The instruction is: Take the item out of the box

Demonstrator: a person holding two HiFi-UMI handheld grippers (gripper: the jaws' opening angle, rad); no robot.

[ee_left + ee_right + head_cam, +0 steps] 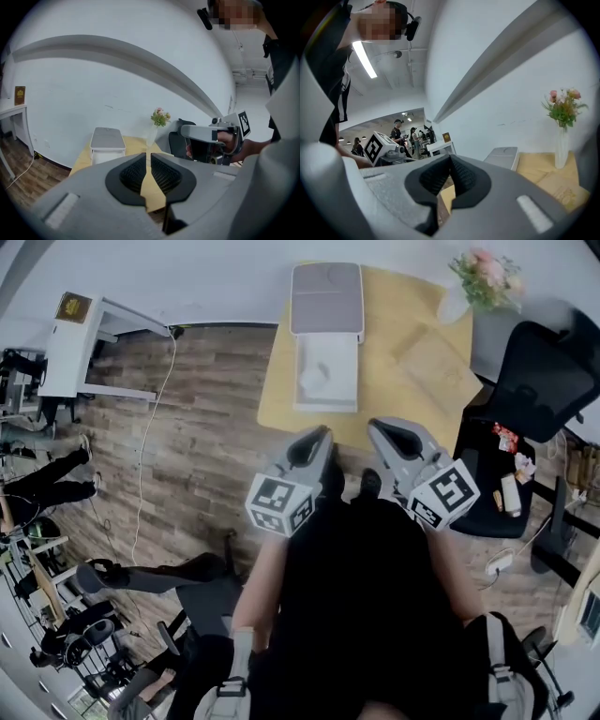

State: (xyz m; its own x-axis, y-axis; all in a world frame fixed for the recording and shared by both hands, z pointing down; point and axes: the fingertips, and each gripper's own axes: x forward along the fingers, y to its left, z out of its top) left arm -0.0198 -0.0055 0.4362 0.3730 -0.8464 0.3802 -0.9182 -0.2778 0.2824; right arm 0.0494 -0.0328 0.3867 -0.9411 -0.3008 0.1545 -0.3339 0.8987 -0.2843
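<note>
On the wooden table an open box stands with its grey lid folded back. Something pale and white lies in its white tray; I cannot make out its shape. My left gripper and right gripper hover side by side near my body, short of the table's near edge and apart from the box. Both are shut with nothing between the jaws. The left gripper view shows its jaws closed, with the box ahead. In the right gripper view the jaws meet, and the box sits beyond them.
A vase of flowers and a flat brown cardboard piece sit on the table's right side. A black chair stands to the right. At the far left are a white desk, a floor cable and seated people.
</note>
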